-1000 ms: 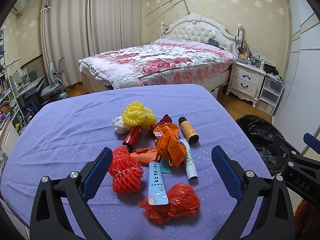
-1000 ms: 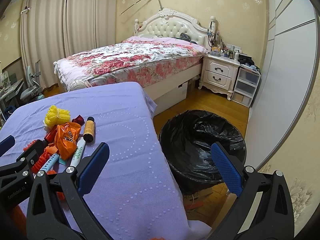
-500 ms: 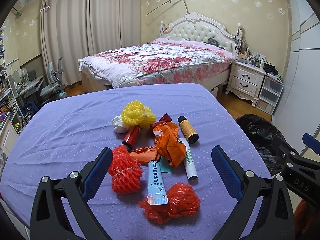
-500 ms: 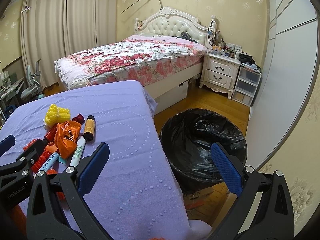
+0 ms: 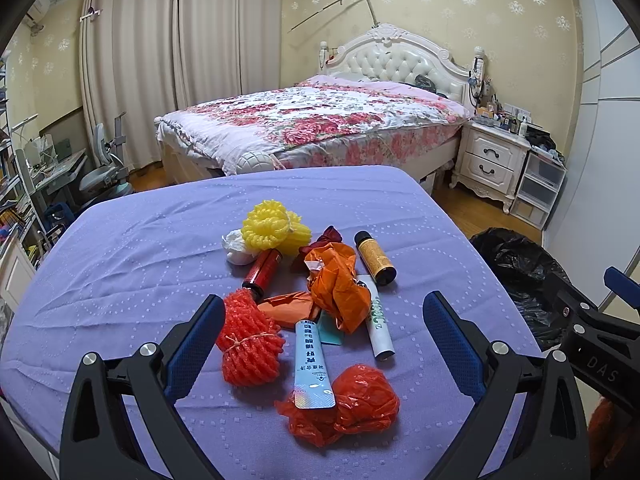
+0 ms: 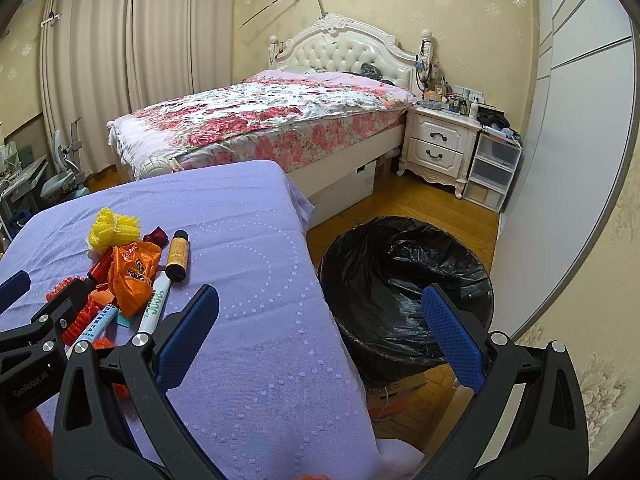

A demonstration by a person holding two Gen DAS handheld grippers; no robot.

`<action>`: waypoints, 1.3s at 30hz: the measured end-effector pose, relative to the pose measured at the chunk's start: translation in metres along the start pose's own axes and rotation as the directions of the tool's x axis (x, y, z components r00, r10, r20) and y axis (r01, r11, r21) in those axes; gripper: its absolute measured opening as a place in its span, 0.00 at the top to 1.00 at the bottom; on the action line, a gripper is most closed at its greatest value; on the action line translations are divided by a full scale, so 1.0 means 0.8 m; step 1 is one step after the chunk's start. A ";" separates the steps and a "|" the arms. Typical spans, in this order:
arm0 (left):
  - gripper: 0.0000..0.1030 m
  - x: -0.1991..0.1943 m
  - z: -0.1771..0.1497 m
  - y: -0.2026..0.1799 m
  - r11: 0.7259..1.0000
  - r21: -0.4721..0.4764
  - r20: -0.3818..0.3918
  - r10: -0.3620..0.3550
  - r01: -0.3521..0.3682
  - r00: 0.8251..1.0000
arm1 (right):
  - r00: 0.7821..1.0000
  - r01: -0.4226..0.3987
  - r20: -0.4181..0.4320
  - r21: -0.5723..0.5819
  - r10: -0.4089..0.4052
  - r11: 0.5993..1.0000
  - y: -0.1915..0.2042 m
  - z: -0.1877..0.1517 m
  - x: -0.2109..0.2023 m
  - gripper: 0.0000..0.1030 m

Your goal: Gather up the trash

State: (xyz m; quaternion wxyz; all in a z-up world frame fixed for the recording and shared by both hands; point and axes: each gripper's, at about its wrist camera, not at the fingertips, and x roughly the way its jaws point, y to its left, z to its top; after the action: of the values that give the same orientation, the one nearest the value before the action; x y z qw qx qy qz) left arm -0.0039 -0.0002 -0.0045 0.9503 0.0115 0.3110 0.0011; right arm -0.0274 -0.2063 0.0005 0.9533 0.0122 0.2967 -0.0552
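A pile of trash lies on the purple-clothed table (image 5: 120,264): a red foam net (image 5: 248,340), a crumpled red bag (image 5: 352,404), a blue-white tube (image 5: 312,364), an orange wrapper (image 5: 340,284), a white tube (image 5: 378,324), a brown bottle (image 5: 374,258), a red can (image 5: 264,268) and a yellow foam net (image 5: 272,230). My left gripper (image 5: 320,344) is open and empty just above the near end of the pile. My right gripper (image 6: 320,332) is open and empty over the table's right edge, beside the black-lined bin (image 6: 404,280) on the floor.
A flowered bed (image 5: 312,124) stands behind the table, with a white nightstand (image 5: 492,160) and plastic drawers (image 5: 538,188) to its right. A white wardrobe wall (image 6: 560,152) stands right of the bin. A desk and chair (image 5: 100,168) stand far left.
Both views have shifted only slightly; the left gripper has edged a little closer to the pile. Both grippers stay open and nothing has been picked up.
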 end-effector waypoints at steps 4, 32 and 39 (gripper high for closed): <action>0.06 0.000 0.000 0.000 1.000 0.000 0.000 0.000 0.000 1.000 | 1.000 0.003 0.000 -0.002 -0.003 1.000 0.000 -0.001 0.000 0.04; 0.27 0.015 -0.020 0.150 0.983 -0.098 -0.060 0.148 -0.153 0.987 | 0.954 -0.290 -0.138 -0.207 0.265 0.934 0.165 0.019 0.040 0.36; 0.26 0.020 -0.028 0.178 0.977 -0.131 -0.090 0.158 -0.169 0.983 | 0.937 -0.325 -0.215 -0.256 0.274 0.910 0.203 0.017 0.067 0.59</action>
State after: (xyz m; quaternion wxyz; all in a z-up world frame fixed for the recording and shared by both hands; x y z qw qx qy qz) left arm -0.0034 0.1431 -0.0289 0.9325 -0.0286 0.3454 0.1015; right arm 0.0422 -0.0507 -0.0199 0.9122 -0.0763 0.3785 0.1371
